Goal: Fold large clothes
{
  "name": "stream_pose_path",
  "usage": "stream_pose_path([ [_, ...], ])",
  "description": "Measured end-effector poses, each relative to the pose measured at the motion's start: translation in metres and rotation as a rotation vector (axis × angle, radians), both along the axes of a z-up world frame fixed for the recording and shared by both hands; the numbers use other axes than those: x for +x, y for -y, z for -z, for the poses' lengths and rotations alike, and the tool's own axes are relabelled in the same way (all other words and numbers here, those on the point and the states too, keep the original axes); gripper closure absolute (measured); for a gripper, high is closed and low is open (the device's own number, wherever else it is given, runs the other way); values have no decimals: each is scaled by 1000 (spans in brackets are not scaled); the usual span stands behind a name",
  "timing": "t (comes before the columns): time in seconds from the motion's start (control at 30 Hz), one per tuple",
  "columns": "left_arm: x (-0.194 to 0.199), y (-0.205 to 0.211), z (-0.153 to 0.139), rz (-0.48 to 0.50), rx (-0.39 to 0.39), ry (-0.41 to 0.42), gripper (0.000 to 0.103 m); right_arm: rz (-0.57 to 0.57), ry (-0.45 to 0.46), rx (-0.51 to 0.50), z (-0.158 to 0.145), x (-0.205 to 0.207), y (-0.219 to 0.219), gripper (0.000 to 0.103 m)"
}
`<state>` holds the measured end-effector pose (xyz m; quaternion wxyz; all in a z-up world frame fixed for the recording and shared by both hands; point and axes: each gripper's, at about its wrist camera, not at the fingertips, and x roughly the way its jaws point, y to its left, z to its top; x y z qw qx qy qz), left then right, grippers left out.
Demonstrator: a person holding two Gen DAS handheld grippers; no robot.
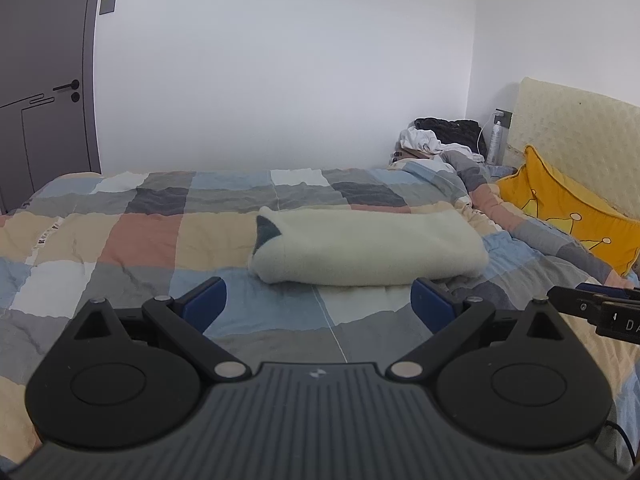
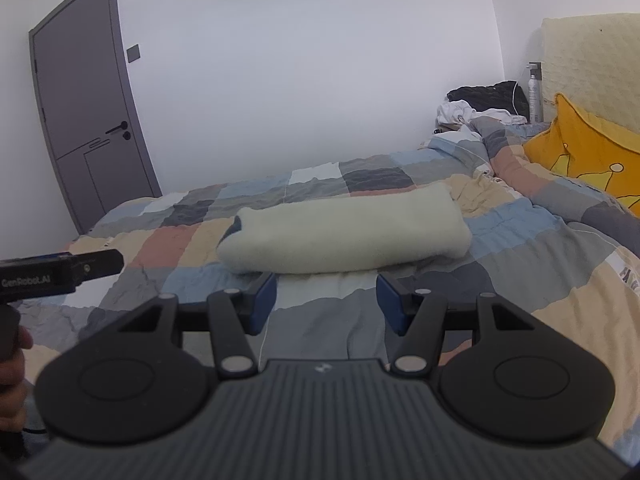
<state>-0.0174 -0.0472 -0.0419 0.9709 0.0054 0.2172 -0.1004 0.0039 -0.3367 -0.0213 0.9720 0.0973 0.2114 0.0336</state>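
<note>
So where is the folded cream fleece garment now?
The folded cream fleece garment lies mid-bed on the patchwork checked quilt, just beyond both grippers' open jaws, left of the yellow crown-print pillow.

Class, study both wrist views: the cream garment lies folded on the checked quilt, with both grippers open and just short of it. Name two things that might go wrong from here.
1. The folded cream garment is thick and soft; a grip from the left gripper or right gripper may catch only the top layer, so the fold could open.
2. The checked quilt beneath is rumpled and loose; low fingers could pinch it along with the garment.
</note>
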Motion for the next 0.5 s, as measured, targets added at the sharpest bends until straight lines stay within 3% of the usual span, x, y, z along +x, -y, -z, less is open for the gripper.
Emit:
stream_pose_path([
  [0.2, 0, 3, 0, -4, 12, -2, 1, 12, -14, -5, 1, 1, 1, 44],
  [0.33, 0, 3, 0, -13, 17, -2, 0, 13, -5, -14, 0, 1, 1, 29],
  [0.5, -1, 3, -1, -25, 15, -4, 0, 25, -8, -18, -3, 2, 3, 27],
])
